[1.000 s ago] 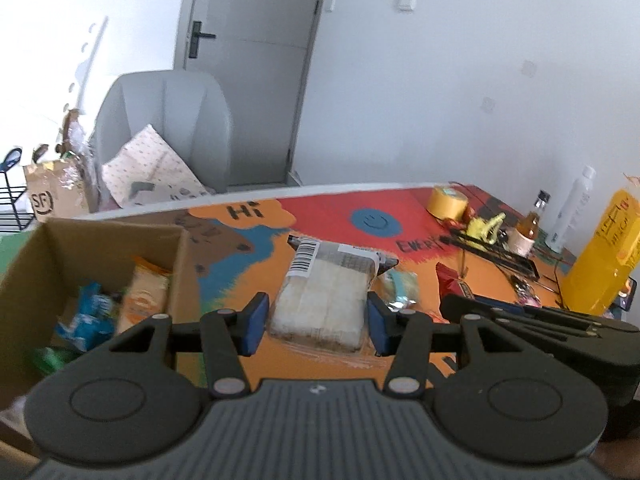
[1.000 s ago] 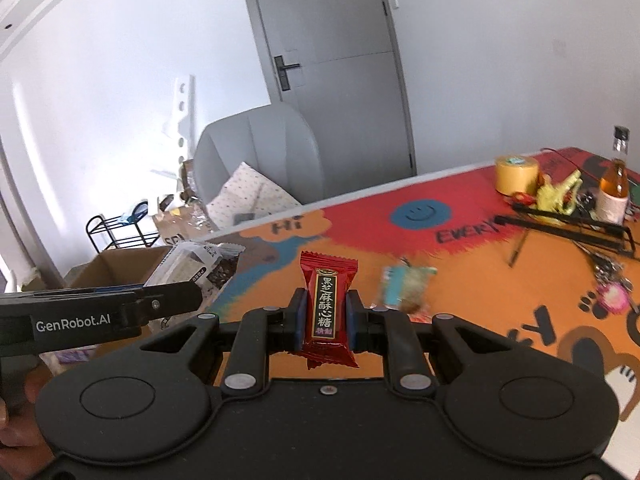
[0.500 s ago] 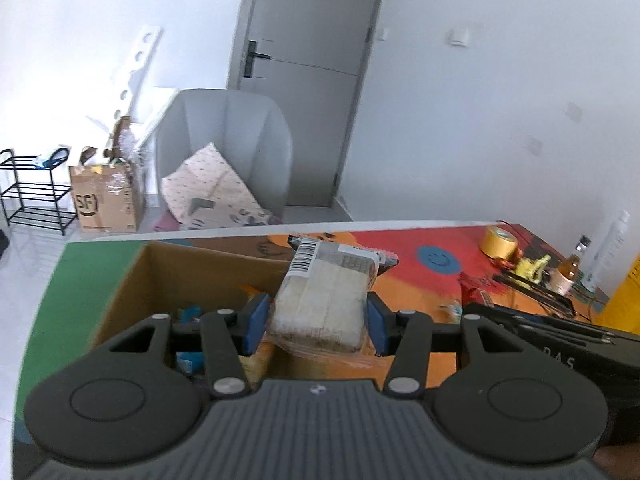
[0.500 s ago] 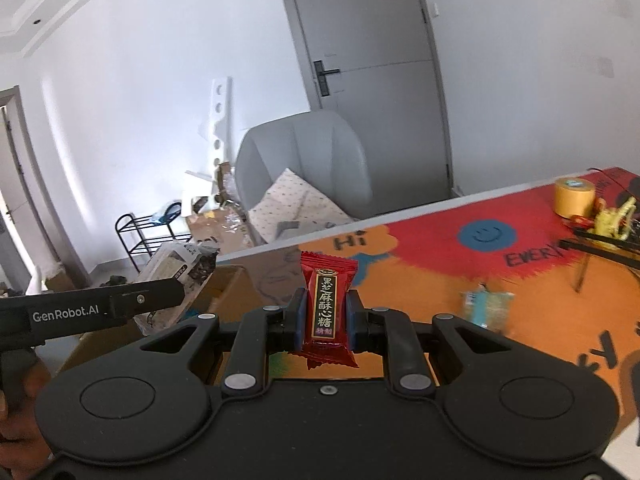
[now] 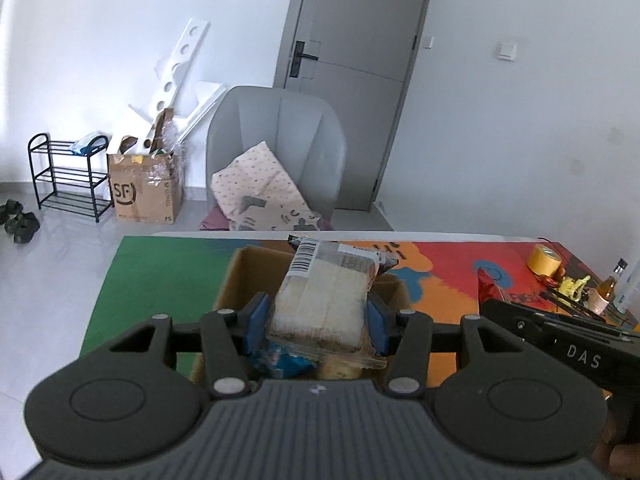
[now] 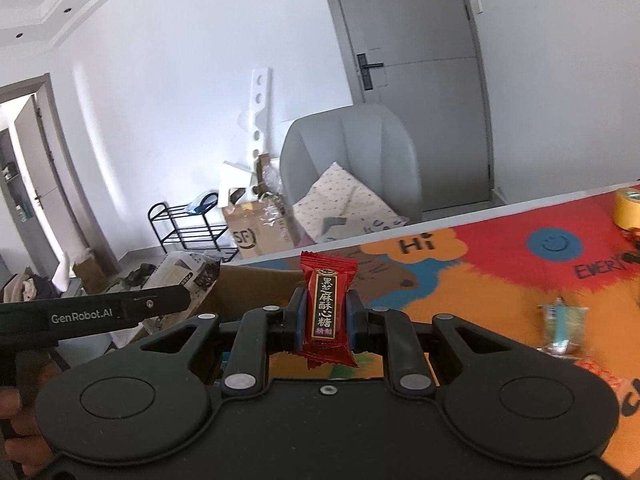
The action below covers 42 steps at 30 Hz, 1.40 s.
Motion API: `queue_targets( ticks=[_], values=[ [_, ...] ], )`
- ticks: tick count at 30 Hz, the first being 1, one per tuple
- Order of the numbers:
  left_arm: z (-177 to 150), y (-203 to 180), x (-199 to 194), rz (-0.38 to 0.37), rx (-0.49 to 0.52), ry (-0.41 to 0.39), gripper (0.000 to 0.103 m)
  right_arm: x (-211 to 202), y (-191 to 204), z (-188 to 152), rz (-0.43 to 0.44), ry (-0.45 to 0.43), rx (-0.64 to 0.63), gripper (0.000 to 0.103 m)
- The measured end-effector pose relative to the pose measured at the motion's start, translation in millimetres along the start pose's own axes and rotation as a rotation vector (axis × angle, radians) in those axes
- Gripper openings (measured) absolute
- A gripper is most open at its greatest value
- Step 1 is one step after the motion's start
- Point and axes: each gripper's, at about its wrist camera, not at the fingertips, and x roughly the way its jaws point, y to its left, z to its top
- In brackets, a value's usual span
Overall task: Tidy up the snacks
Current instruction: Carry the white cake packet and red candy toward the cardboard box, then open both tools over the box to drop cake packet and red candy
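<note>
My left gripper (image 5: 316, 326) is shut on a clear-wrapped pack of pale biscuits (image 5: 326, 300) with a barcode label and holds it above the open cardboard box (image 5: 240, 276). A blue snack packet (image 5: 280, 360) lies inside the box below it. My right gripper (image 6: 325, 316) is shut on a small red candy packet (image 6: 326, 308) with gold lettering, held upright near the box's edge (image 6: 256, 280). The biscuit pack also shows at the left of the right wrist view (image 6: 188, 272), past the left gripper's arm.
The table carries a colourful mat (image 6: 500, 264). A teal-and-clear snack packet (image 6: 562, 326) lies on it at the right. A yellow tape roll (image 5: 544, 260), a small bottle (image 5: 606, 288) and cables sit at the far right. A grey chair (image 5: 276, 148) stands behind the table.
Both grippers have swung left with their snacks. The biscuit pack went from over the mat to over the cardboard box. The red candy now sits near the box's edge.
</note>
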Motion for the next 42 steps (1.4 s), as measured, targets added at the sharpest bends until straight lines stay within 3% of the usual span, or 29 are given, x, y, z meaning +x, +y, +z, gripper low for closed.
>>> queue_targets(
  ticks=[14,21,29,34,36,42],
  values=[
    [5.6,28.1,23.0,0.012,-0.055,0.033,0.051,35.3,28.4,4.0,0.067,0.04,-0.008,0.018],
    [8.7,40.0,25.2,0.034,-0.091,0.025,0.061,49.3,35.6,3.9,0.085,0.061,-0.012,0.018],
    [13.1,49.9,19.5,0.058,-0.116,0.007,0.064,51.9,38.6,6.4,0.105,0.072,-0.001,0.018],
    [10.5,48.2,15.0,0.066,-0.112,0.002,0.075,49.2,37.5,12.7,0.126,0.055,0.039,0.036],
    [9.4,45.7,11.4,0.071,-0.098,-0.011,0.082,46.3,34.0,13.3,0.114,0.054,0.052,0.036],
    [8.5,34.6,7.7,0.076,-0.082,-0.021,0.088,29.1,20.9,9.1,0.079,0.049,0.063,0.042]
  ],
)
